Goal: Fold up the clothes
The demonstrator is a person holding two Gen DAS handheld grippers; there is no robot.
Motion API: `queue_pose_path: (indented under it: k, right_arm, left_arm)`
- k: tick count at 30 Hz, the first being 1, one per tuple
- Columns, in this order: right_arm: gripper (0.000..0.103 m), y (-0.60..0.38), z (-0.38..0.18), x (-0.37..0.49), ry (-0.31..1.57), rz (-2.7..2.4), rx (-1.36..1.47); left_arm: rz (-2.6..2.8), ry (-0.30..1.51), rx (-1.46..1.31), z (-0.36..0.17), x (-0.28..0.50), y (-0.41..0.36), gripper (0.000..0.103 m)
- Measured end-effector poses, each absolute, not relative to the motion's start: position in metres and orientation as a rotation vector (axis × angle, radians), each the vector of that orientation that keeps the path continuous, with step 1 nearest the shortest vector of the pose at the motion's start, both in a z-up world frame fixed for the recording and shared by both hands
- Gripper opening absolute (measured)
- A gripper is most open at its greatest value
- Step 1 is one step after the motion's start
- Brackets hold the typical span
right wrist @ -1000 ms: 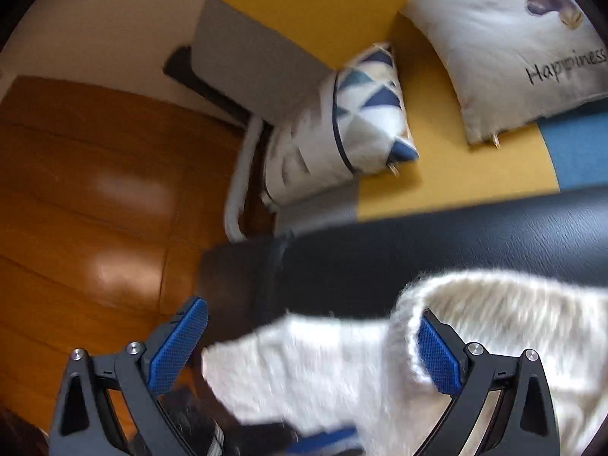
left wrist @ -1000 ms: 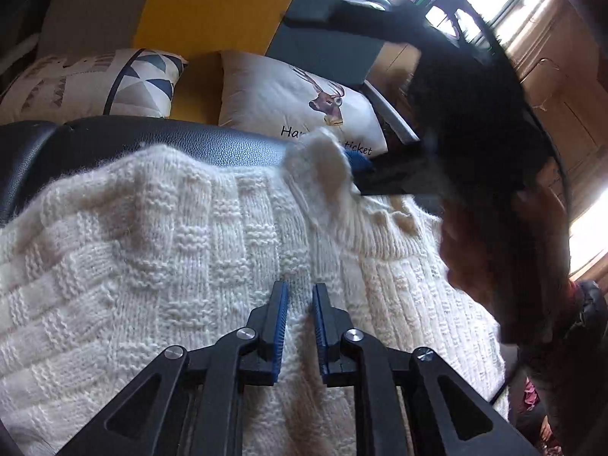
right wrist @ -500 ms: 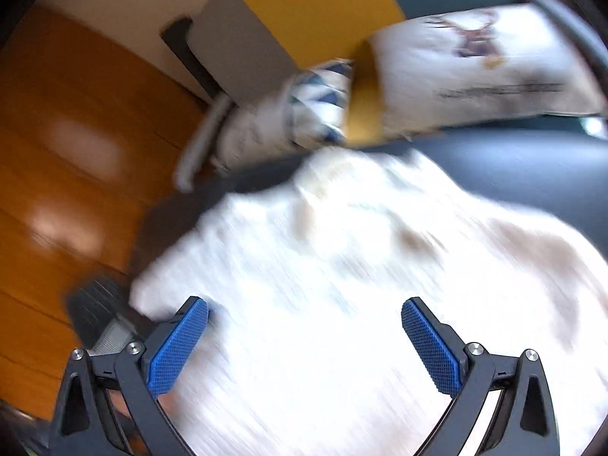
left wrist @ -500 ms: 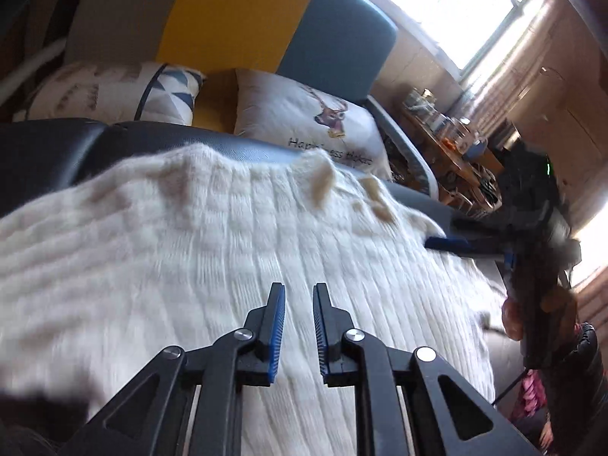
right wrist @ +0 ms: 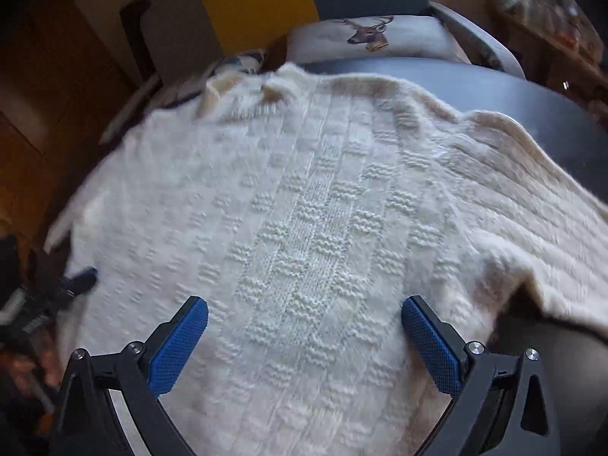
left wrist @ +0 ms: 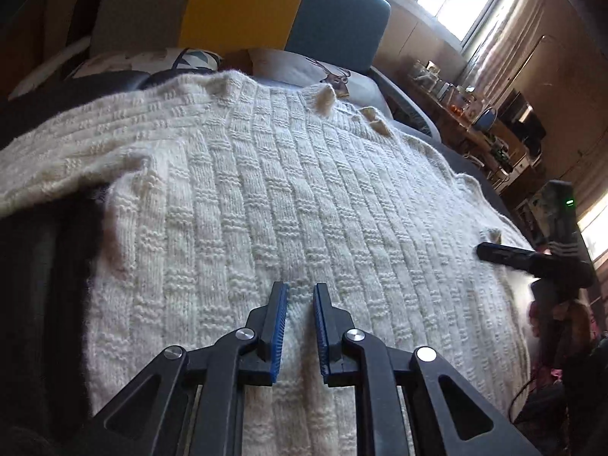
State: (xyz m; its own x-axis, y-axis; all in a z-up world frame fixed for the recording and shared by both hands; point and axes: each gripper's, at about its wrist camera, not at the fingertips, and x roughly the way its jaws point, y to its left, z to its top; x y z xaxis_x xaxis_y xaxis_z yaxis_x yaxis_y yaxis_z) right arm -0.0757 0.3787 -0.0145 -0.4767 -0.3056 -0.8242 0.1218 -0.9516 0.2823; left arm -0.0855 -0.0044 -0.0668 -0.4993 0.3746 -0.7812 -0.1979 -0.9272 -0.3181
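Observation:
A cream knitted sweater (left wrist: 288, 174) lies spread over a black padded surface (left wrist: 41, 266). My left gripper (left wrist: 300, 288) sits at its near edge, jaws almost together with a ridge of knit pinched between the blue pads. The right gripper (right wrist: 304, 304) hovers wide open just above the sweater (right wrist: 304, 209), nothing between its fingers. In the left wrist view the right gripper (left wrist: 490, 250) points in from the sweater's right edge. In the right wrist view the left gripper (right wrist: 81, 277) shows at the far left, blurred. A sleeve (right wrist: 532, 209) lies folded over on the right.
Behind the black surface (right wrist: 532, 95) stands a sofa with a yellow and teal back (left wrist: 288, 3), a deer cushion (right wrist: 372, 34) and a triangle-patterned cushion (left wrist: 190, 59). A cluttered side table (left wrist: 475, 114) is at the right. Wooden floor (right wrist: 45, 133) lies to the left.
The right gripper has drawn back from the sweater's far collar edge to its right side, staying open. The sweater now lies flatter. The left gripper has kept its pinch.

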Motion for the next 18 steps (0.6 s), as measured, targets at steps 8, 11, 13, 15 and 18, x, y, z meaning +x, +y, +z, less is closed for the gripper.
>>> queue_pose_path:
  k: [8, 11, 13, 15, 18]
  right_arm:
    - [0.103, 0.577, 0.021, 0.015, -0.888, -2.917, 1.327]
    - [0.094, 0.650, 0.012, 0.041, -1.203, -2.992, 1.276]
    - [0.094, 0.693, 0.005, 0.053, -1.429, -2.989, 1.208]
    - [0.094, 0.713, -0.003, 0.051, -1.582, -2.965, 1.122]
    - [0.086, 0.732, -0.014, 0.037, -1.695, -2.924, 1.062]
  left_arm:
    - [2.445, -0.193, -1.409, -0.054, -0.084, 0.010, 0.015]
    - [2.439, -0.155, -1.401, -0.049, -0.082, 0.023, 0.015]
    - [2.442, -0.138, -1.399, -0.046, -0.081, 0.032, 0.015]
    - [2.434, -0.142, -1.405, -0.045, -0.080, 0.039, 0.015]
    - [2.415, -0.145, -1.420, -0.046, -0.081, 0.048, 0.015]
